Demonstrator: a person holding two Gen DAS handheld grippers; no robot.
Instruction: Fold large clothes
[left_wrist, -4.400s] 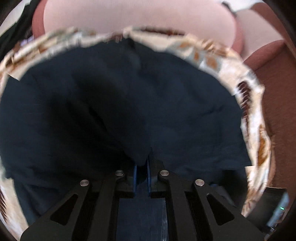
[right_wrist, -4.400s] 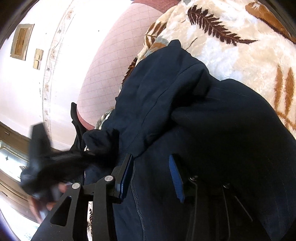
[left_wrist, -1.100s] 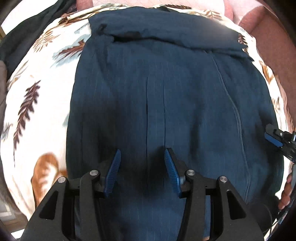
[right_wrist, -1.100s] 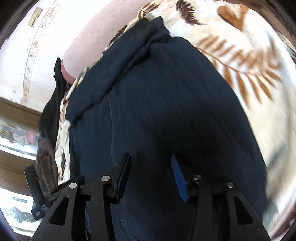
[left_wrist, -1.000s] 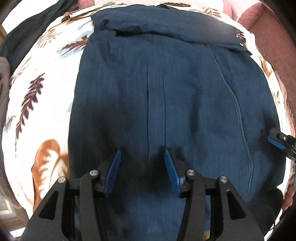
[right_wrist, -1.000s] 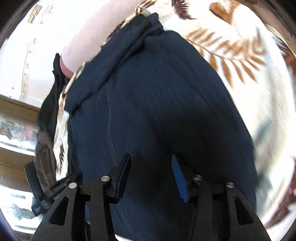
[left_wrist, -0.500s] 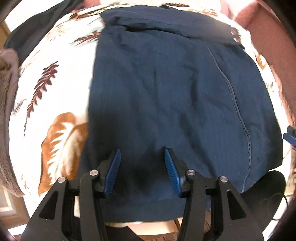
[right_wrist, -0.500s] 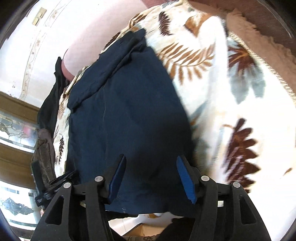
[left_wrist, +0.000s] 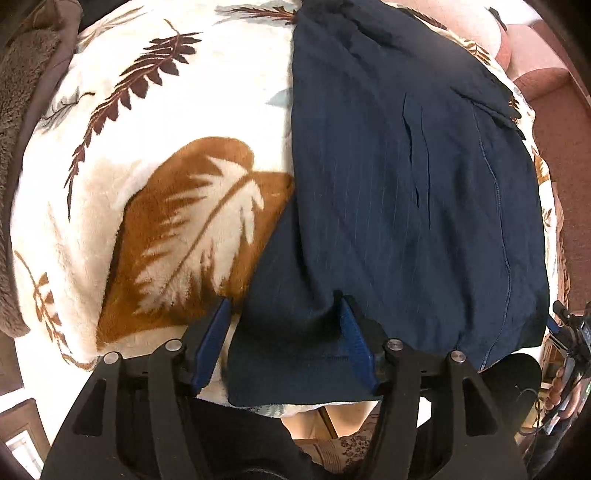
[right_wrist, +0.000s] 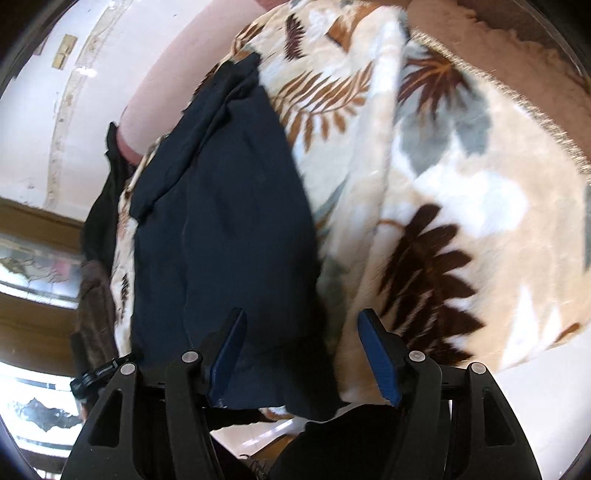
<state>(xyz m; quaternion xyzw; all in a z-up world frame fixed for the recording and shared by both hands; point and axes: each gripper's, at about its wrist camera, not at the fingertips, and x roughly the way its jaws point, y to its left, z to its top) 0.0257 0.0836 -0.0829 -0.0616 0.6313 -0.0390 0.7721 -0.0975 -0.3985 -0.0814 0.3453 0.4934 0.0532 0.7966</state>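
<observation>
A large navy pinstriped garment (left_wrist: 399, 192) lies spread flat on a cream fleece blanket (left_wrist: 155, 155) with brown leaf prints. My left gripper (left_wrist: 282, 332) hovers over the garment's near left corner, pointing steeply down. Its jaws are opening, with the corner cloth lying loose between the blue pads (left_wrist: 352, 339). In the right wrist view the same garment (right_wrist: 225, 229) runs away to the upper left. My right gripper (right_wrist: 301, 354) sits over the near right edge. Its jaws are opening too, with the hem between them and not pinched.
A brown fuzzy throw (left_wrist: 22, 110) lies along the blanket's left side. Pink upholstery (left_wrist: 546, 92) rises at the far right. A person's hand (left_wrist: 569, 398) shows at the right edge. Beyond the bed are a white wall (right_wrist: 74, 92) and a wooden window frame (right_wrist: 29, 229).
The two grippers have drawn apart along the garment's near edge, the left toward its left corner and the right toward its right edge. Both pairs of jaws stand wider than before.
</observation>
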